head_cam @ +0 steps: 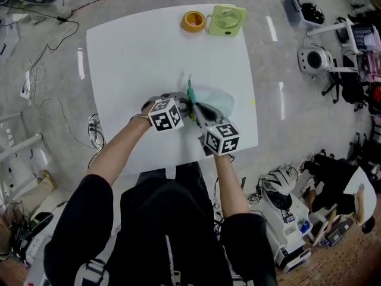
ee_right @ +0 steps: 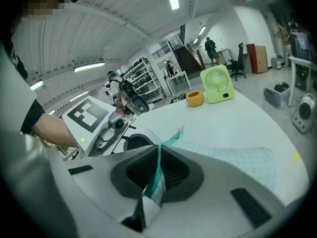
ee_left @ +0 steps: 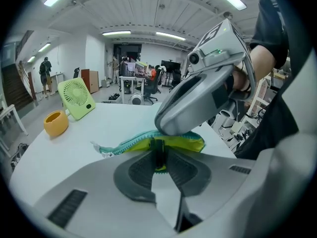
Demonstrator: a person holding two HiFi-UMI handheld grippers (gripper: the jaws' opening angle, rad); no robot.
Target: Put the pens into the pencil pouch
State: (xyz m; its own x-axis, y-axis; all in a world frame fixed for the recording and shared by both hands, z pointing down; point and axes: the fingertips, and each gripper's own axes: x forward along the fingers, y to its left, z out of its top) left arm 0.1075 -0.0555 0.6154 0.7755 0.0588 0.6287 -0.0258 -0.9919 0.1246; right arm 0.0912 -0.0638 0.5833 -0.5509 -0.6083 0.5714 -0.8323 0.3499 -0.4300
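**A:** What is counted in the head view?

**B:** One pencil pouch (head_cam: 215, 100) is laid on the table (head_cam: 137, 58), toward its near edge. One green fan (head_cam: 227, 19) and one orange cup (head_cam: 193, 21) are set at the table's far edge. Two forearms are reached in. The left hand-held gripper (head_cam: 187, 105) and right hand-held gripper (head_cam: 200, 113) are angled down, tips together.

**A:** The left gripper view?

**B:** Its jaws are pinched on a dark piece (ee_left: 158, 150) at the pouch's mouth.

**A:** The right gripper view?

**B:** Its jaws are pressed onto the pouch's teal zipper strip (ee_right: 158, 175).
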